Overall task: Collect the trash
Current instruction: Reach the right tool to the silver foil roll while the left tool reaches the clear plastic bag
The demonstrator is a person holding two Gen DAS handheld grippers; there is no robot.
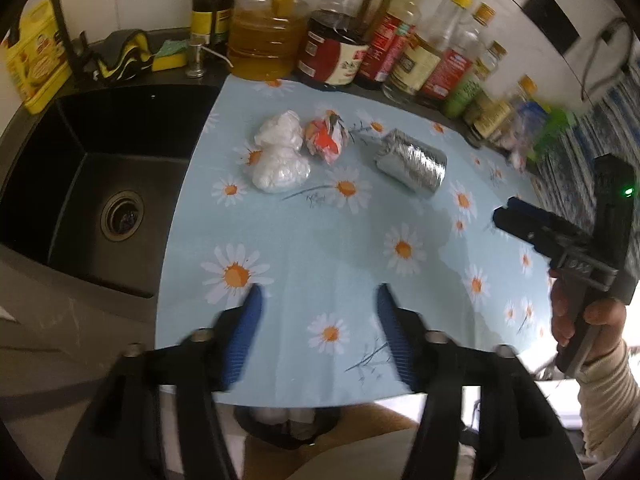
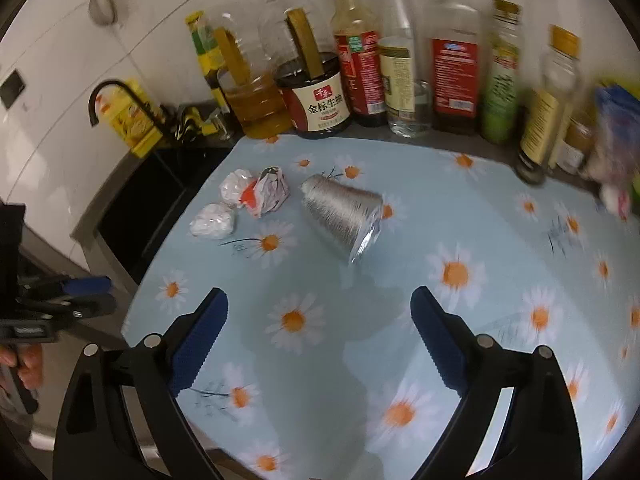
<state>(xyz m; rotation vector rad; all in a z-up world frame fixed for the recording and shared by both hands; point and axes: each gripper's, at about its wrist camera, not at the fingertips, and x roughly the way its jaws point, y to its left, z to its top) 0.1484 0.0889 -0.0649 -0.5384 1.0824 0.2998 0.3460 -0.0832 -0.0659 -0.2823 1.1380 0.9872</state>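
both tongs are spread wide and empty: the left gripper (image 1: 318, 300) hovers over the near edge of the pale blue daisy-print mat (image 1: 320, 248), the right gripper (image 2: 320, 300) further in. beyond them lie two crumpled white paper wads (image 1: 280, 152), touching a scrunched red-and-white wrapper (image 1: 326, 140), with a silvery foil cup (image 2: 344, 212) near them. all probably light and crushable; pinch the wads across their middles. the cup lies on its side, mouth toward the right gripper, so clamp across its wall.
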